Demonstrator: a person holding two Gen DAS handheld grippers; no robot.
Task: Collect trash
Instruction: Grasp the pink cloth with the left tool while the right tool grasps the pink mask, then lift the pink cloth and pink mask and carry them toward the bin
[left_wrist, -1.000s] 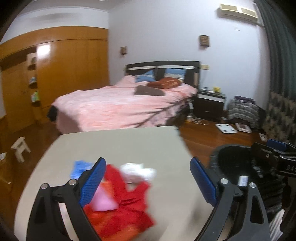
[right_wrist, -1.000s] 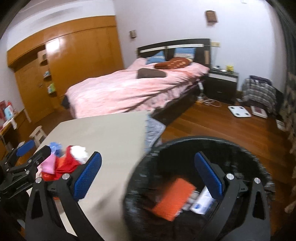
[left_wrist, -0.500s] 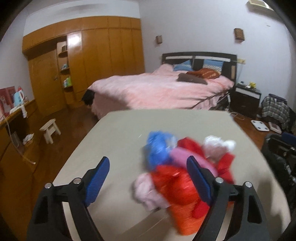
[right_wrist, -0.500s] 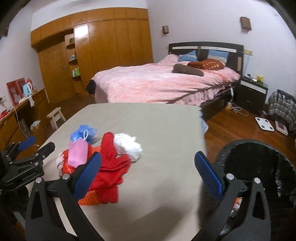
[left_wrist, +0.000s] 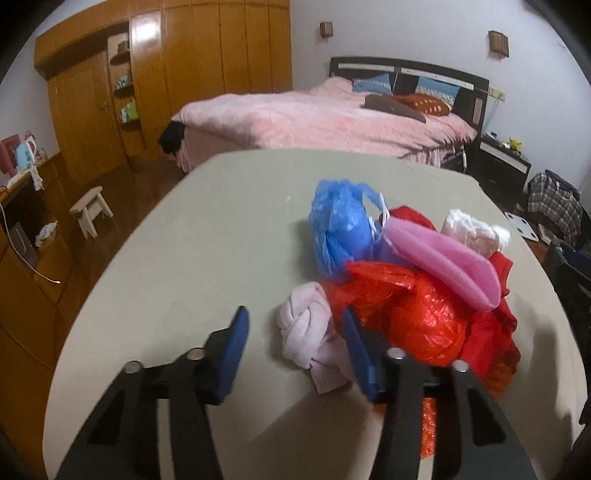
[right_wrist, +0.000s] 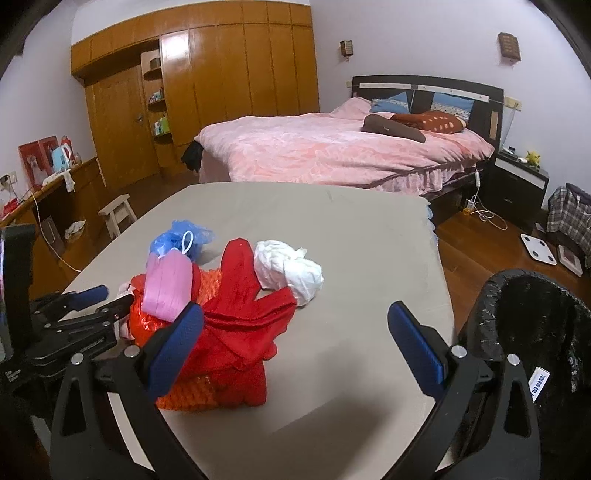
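A pile of trash lies on the beige table (left_wrist: 207, 236): a pale pink wad (left_wrist: 308, 332), a red plastic bag (left_wrist: 413, 310), a blue plastic bag (left_wrist: 340, 229), a pink mask (left_wrist: 443, 262) and a white wad (left_wrist: 472, 230). My left gripper (left_wrist: 295, 339) is open, its fingers on either side of the pale pink wad. In the right wrist view the pile shows with a red cloth (right_wrist: 243, 314), the white wad (right_wrist: 288, 267) and the left gripper (right_wrist: 99, 299) at its left edge. My right gripper (right_wrist: 295, 339) is open and empty above the table.
A black bin (right_wrist: 532, 332) with a black liner stands off the table's right edge. A pink bed (right_wrist: 332, 147) is behind the table, a wooden wardrobe (right_wrist: 207, 92) at the back left, a small stool (right_wrist: 118, 214) on the floor.
My left gripper swung left from the bin side to the pile, narrowed and came down around the pale pink wad. My right gripper swung from over the bin to over the table.
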